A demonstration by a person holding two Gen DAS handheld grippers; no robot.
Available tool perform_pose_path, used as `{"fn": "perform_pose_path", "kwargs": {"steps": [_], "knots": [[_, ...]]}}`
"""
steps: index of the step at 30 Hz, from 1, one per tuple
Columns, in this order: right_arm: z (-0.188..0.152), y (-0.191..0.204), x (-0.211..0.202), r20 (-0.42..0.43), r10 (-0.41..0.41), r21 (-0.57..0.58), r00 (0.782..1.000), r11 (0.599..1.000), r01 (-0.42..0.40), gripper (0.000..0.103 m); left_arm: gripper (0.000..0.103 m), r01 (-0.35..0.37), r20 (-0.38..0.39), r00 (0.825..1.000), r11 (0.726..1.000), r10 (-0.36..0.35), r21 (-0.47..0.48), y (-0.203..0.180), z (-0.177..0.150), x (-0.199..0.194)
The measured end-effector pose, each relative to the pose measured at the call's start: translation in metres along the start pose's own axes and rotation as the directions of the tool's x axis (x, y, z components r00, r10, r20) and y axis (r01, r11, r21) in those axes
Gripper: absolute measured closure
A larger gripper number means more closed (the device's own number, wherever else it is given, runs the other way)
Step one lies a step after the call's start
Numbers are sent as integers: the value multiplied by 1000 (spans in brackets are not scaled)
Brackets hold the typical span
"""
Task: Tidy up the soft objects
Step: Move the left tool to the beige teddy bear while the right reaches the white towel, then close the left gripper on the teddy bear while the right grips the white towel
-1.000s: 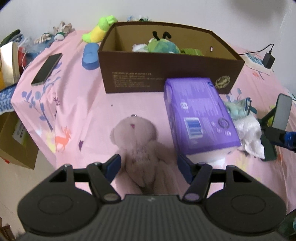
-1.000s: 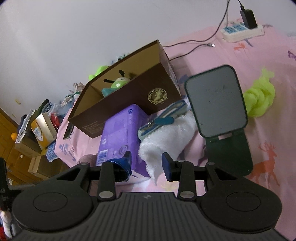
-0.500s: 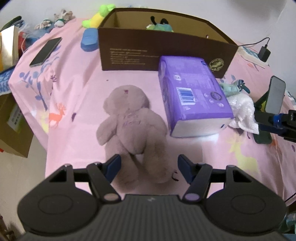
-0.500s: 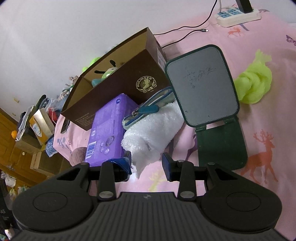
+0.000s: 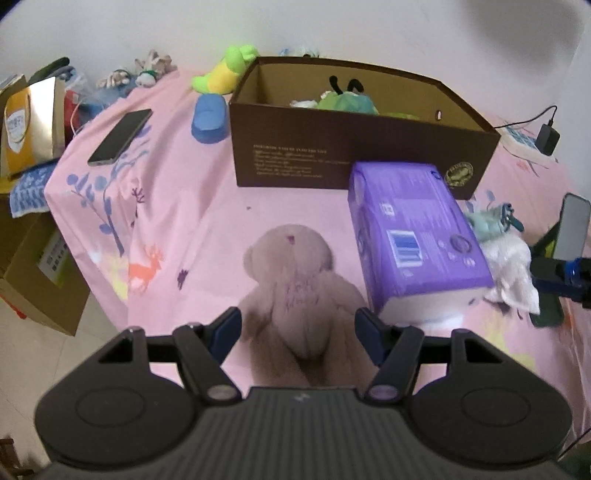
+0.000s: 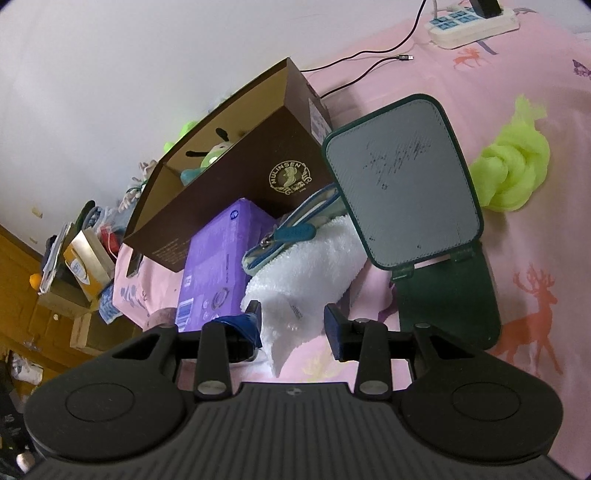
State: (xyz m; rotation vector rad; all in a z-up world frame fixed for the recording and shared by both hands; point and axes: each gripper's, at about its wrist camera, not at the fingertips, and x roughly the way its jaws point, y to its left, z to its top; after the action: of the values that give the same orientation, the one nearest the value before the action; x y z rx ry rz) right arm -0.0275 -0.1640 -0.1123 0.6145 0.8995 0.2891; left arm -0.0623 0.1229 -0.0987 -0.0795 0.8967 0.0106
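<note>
Soft items on the pink bedsheet (image 5: pixel 207 221), beside the brown box (image 5: pixel 354 155).
We hold our left gripper (image 5: pixel 297 325) wide open around the teddy bear's (image 5: pixel 295 273) lower body, pads not touching; our right gripper (image 6: pixel 293 319) stands partly open around the white towel (image 6: pixel 306 273), whether gripping we cannot tell.

A plain white wall (image 5: pixel 369 33) at twelve o'clock; pale tiled floor (image 5: pixel 55 354) and wooden cabinet (image 6: pixel 22 291) at nine.
</note>
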Motion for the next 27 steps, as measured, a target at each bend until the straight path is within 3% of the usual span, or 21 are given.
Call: {"fn": "perform_pose_path", "kwargs": {"steps": [5,11,20,23,27], "knots": [[1,0,0,0,-4,-1,1000,1000,4,82,36,49,-19,999,999,-49,-8,1,3,15],[2,-1,3,-16,1,21,1000,1000,0,79,35,51,-34,998,998,-49,49,-5,0,33],[7,10,17,-33,-13,6,999,1000,13,78,33,-1,-31,999,993,5,121,-6,0,43],[7,13,22,-35,-15,-1,999,1000,15,78,33,-48,-9,999,985,50,164,-8,0,41],[9,14,28,-47,-26,9,999,1000,27,76,33,-33,7,999,985,33,171,-6,1,35]]}}
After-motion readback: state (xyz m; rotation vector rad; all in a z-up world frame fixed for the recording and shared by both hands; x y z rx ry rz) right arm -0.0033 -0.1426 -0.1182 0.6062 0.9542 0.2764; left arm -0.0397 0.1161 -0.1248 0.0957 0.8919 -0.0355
